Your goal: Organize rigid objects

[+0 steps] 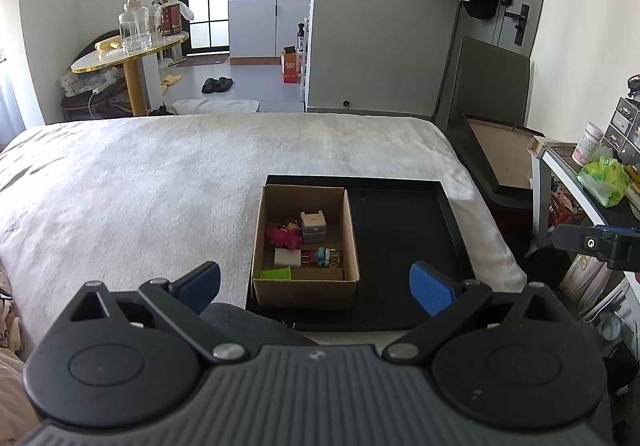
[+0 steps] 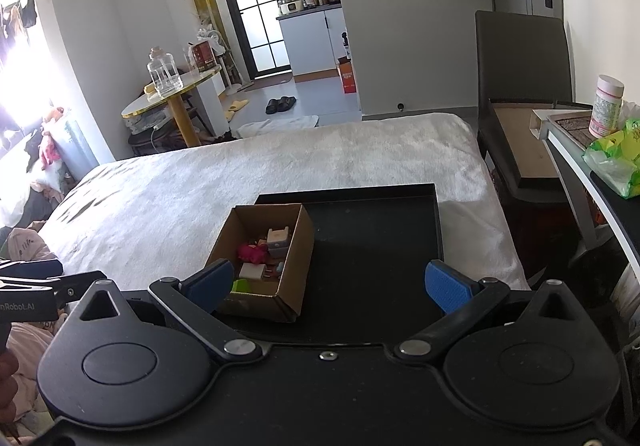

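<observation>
A brown cardboard box (image 1: pixel 305 288) sits in the left half of a black tray (image 1: pixel 400 230) on the white bed. Inside lie a grey cube toy (image 1: pixel 313 226), a pink figure (image 1: pixel 283 237), a white block (image 1: pixel 287 258), a green block (image 1: pixel 275 272) and a small doll (image 1: pixel 326 256). My left gripper (image 1: pixel 316 288) is open and empty, held above the box's near edge. The box (image 2: pixel 292 282) and tray (image 2: pixel 376 246) also show in the right wrist view. My right gripper (image 2: pixel 328 286) is open and empty above the tray's near part.
The white bedspread (image 1: pixel 160 182) spreads to the left and far side. A dark chair (image 1: pixel 492 86) and a side table with a green bag (image 1: pixel 604 178) stand at the right. A round yellow table (image 1: pixel 128 54) with a glass jar stands beyond the bed.
</observation>
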`<state>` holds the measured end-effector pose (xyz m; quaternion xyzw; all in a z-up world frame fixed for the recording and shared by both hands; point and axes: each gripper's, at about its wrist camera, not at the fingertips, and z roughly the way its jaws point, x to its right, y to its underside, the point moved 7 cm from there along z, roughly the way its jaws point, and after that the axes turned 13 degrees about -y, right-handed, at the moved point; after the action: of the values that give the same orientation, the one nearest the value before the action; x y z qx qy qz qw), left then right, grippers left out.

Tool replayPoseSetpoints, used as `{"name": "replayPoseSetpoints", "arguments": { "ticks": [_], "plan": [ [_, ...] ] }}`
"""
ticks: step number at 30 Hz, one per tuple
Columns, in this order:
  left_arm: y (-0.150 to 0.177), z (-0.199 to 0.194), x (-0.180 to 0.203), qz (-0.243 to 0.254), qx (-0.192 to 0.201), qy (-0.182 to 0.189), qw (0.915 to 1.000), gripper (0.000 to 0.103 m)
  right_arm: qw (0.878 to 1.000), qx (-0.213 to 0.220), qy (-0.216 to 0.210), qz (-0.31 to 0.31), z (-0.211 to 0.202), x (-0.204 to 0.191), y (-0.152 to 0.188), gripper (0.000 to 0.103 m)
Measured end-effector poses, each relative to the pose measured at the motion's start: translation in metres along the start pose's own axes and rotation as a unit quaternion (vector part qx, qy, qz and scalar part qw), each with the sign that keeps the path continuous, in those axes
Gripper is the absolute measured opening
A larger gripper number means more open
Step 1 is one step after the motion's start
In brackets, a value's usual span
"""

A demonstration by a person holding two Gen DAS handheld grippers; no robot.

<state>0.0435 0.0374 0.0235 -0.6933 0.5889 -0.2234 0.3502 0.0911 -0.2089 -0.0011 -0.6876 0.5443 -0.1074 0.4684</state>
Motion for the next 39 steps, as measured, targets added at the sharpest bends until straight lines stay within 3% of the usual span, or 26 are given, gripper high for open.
{"name": "replayPoseSetpoints", "arguments": {
  "ticks": [39],
  "plan": [
    [0.0038,0.0030,0.0016,0.007,-0.007,0.006,0.9999,0.100,1.000,-0.013,0.000,-0.003,0.0014,-0.0015,0.0045,0.103]
  ]
}}
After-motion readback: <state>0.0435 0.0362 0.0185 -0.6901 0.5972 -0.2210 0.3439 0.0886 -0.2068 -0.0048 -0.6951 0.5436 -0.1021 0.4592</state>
